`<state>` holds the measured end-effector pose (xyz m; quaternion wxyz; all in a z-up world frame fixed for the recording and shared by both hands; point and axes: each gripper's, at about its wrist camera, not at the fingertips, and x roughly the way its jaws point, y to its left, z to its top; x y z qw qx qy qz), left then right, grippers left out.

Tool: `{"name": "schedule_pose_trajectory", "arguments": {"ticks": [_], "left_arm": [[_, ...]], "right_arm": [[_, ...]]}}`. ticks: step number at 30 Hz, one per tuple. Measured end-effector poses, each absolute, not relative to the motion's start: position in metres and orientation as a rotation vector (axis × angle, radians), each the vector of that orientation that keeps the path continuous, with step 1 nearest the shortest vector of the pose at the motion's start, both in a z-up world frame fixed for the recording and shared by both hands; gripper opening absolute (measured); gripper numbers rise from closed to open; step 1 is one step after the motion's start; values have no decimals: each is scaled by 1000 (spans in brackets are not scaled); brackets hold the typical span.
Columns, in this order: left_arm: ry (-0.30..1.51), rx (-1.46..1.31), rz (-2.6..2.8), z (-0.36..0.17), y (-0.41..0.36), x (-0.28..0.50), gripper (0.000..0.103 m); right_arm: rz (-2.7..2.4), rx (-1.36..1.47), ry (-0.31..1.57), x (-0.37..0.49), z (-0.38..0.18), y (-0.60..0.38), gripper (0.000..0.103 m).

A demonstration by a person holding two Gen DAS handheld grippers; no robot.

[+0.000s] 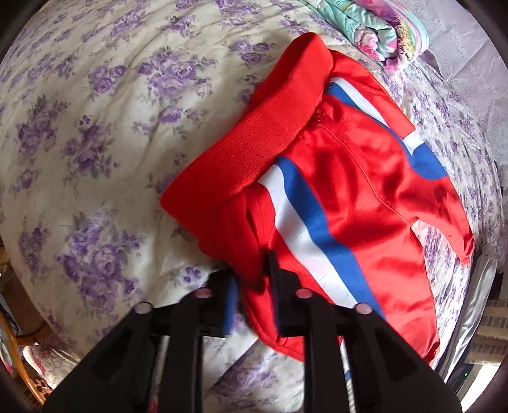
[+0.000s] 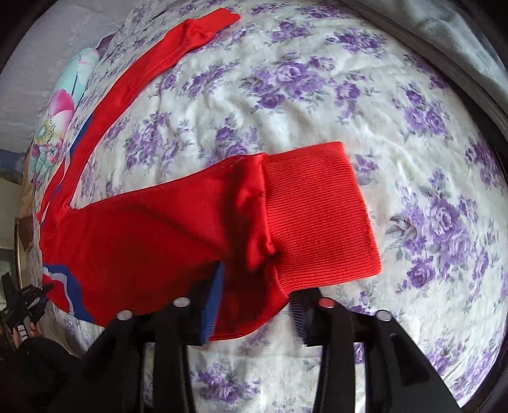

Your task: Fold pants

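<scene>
Red track pants (image 1: 349, 197) with blue and white side stripes lie on a bed. In the left wrist view their ribbed waistband (image 1: 254, 127) is at the upper left. My left gripper (image 1: 250, 270) has its fingers close together on a fold of red fabric at the pants' side edge. In the right wrist view one leg (image 2: 158, 241) with a ribbed cuff (image 2: 317, 209) lies across the middle; the other leg (image 2: 152, 66) stretches to the far upper left. My right gripper (image 2: 257, 292) stands open, with the leg fabric near the cuff lying between its fingers.
The bed has a white sheet with purple flowers (image 2: 317, 95). A folded pastel floral quilt (image 1: 381, 28) lies at the head of the bed. The bed's edge (image 1: 482, 270) is at the right in the left wrist view. A wooden chair part (image 1: 19, 365) is at lower left.
</scene>
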<state>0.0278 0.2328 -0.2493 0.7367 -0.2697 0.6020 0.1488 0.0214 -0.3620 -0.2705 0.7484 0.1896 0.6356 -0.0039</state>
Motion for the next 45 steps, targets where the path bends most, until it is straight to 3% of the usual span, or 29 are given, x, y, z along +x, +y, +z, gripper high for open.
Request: {"name": "schedule_pose_trajectory", "arguments": {"ticks": [1, 2, 6, 9, 18, 24, 26, 27, 28, 32, 37, 39, 42, 45], "left_arm": [[1319, -561, 353, -242, 233, 24, 40], [1309, -532, 384, -234, 234, 19, 48], [1224, -429, 470, -192, 245, 5, 49], [1172, -382, 437, -172, 242, 29, 64], [1262, -324, 254, -209, 209, 181, 64], [1367, -201, 298, -256, 194, 223, 64], [1365, -166, 298, -261, 186, 226, 67], [1363, -146, 304, -261, 182, 226, 67], [1360, -130, 304, -259, 177, 225, 64], [1360, -101, 261, -247, 163, 216, 25], [1354, -141, 235, -251, 167, 205, 22], [1354, -145, 237, -252, 167, 205, 23], [1393, -136, 208, -246, 169, 212, 24], [1380, -111, 163, -218, 177, 212, 25]], "right_arm": [[-35, 352, 1404, 22, -263, -361, 72], [-74, 282, 1404, 21, -255, -362, 74], [-130, 205, 1378, 22, -223, -386, 74], [-101, 227, 1296, 59, -203, -397, 75], [0, 390, 1201, 251, -231, -378, 73], [-25, 495, 1231, 286, -272, -382, 62], [-2, 497, 1194, 282, -275, -379, 25], [15, 509, 1197, 280, -275, -379, 20], [11, 522, 1186, 278, -272, -381, 18], [-13, 470, 1172, 253, -242, -385, 18], [-78, 418, 1259, 228, -256, -387, 21], [-88, 382, 1290, 232, -277, -381, 27], [-71, 297, 1302, 235, -269, -366, 50], [-63, 242, 1316, 223, -244, -361, 51]]}}
